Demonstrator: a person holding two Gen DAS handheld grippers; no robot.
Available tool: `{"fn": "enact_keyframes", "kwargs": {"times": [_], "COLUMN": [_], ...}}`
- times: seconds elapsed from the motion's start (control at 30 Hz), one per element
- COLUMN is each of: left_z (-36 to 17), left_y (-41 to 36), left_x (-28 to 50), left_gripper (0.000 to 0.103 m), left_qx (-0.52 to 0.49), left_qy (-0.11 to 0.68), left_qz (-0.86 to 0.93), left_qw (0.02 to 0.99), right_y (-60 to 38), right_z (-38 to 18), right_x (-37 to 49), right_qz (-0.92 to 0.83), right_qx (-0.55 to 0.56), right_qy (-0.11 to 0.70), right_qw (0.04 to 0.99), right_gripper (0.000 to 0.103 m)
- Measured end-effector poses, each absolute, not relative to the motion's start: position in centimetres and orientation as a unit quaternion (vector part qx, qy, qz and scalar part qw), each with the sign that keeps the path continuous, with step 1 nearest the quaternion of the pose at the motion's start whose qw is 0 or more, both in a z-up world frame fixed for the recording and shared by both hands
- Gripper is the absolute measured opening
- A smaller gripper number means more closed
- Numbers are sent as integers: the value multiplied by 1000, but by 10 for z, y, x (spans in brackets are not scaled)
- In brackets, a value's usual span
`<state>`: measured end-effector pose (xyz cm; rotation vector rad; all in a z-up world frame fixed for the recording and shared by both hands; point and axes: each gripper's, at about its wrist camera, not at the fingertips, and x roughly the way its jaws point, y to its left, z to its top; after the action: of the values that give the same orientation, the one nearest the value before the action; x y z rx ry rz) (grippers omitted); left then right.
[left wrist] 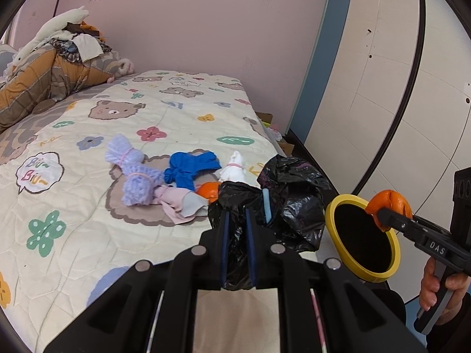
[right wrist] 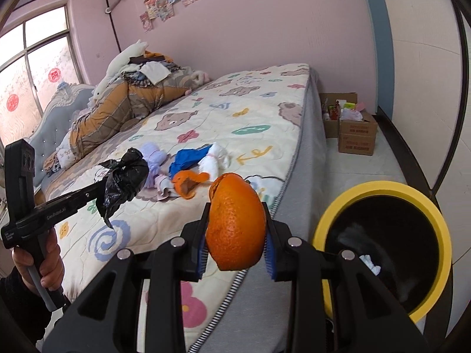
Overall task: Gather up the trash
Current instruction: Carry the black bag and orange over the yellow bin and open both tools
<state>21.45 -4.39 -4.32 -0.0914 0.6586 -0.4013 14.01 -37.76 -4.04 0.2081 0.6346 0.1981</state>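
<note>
My left gripper [left wrist: 238, 223] is shut on a crumpled black plastic bag [left wrist: 291, 197], held above the bed's edge; it also shows in the right wrist view [right wrist: 123, 182]. My right gripper [right wrist: 235, 229] is shut on a piece of orange peel [right wrist: 235, 223], held beside the yellow-rimmed trash bin [right wrist: 382, 188]; in the left wrist view the peel [left wrist: 388, 203] sits just over the bin's rim [left wrist: 332, 220]. Another orange peel [right wrist: 185, 185] lies on the bed among the rolled cloths.
On the bedspread [left wrist: 88, 206] lie a purple bundle [left wrist: 132, 173], a blue cloth [left wrist: 188, 170], a white bundle [left wrist: 234, 170] and a pink cloth [left wrist: 176, 203]. A heap of bedding [right wrist: 117, 108] is at the head. Cardboard boxes [right wrist: 356, 135] stand by the wall.
</note>
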Motion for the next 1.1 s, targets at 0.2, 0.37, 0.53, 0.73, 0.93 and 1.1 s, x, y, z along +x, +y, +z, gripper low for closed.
{"fn": "enact_keyframes", "kwargs": {"times": [0.2,0.37,0.53,0.73,0.93,1.1], "left_z": [-40,-40,-41,-43,-52,-62], "left_y": [-77,-109,-140,-179,-215,-238], "left_x": [219,219,222,227,232,238], "left_gripper": [10,10,10,10,10,10], "left_qx": [-33,-22,-11,2,11,5], "left_qy": [322,323,328,332,344,361], "left_qz": [-220,-243,-267,-293,-314,-329], "left_qw": [920,914,906,897,885,873], "right_y": [-408,-433,-458,-489,-518,-538], "right_z": [-34,-27,-22,-22,-25,-28], "right_x": [139,136,131,127,123,121], "right_qz": [77,58,35,7,-17,-36], "right_qx": [106,104,109,120,134,142], "right_qy": [302,297,290,295,294,294], "right_qw": [944,947,950,948,946,944], "right_gripper": [29,29,29,29,29,29]}}
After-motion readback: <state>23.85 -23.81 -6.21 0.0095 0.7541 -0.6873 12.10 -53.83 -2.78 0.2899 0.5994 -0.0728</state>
